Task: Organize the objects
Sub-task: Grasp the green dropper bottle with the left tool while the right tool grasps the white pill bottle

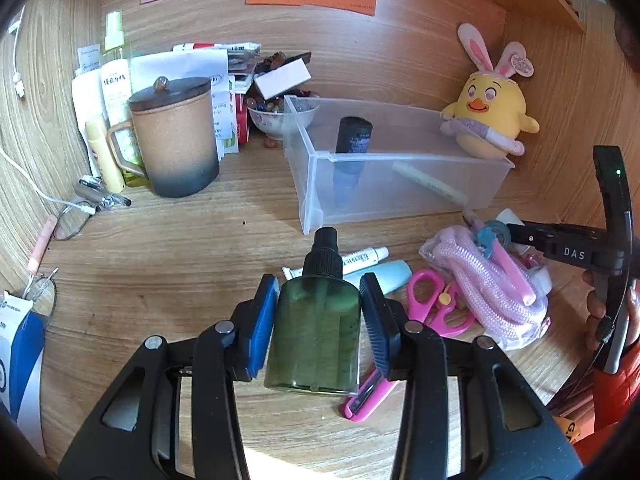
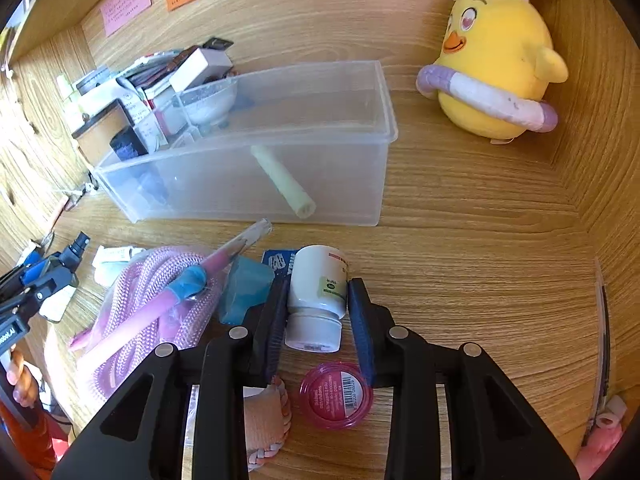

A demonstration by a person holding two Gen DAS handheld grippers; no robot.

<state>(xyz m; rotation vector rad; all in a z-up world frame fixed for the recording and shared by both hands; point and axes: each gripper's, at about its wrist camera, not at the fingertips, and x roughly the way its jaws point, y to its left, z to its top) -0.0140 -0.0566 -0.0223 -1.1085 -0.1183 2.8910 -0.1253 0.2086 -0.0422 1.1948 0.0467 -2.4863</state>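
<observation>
Green spray bottle [image 1: 316,320] sits clamped between the pads of the left gripper [image 1: 319,316], its black pump head pointing forward along the fingers toward the clear plastic bin [image 1: 400,184] just ahead, so its long axis already lines up with the way in. That bin, on the wooden desk [image 1: 180,260], holds a dark cylinder [image 1: 354,136] standing near its left end and a pale stick [image 2: 282,180] lying slanted on the floor. The right gripper [image 2: 318,312] has its fingers on either side of a white pill bottle [image 2: 316,296] lying with its cap toward the camera; whether the pads actually press it I cannot tell. The left hand's load looks the nearer to the bin's open top. Whether the green bottle is lifted or resting on the desk is unclear, and the pink scissors [image 1: 432,300] and pink rope bundle [image 1: 484,280] are partly covered
</observation>
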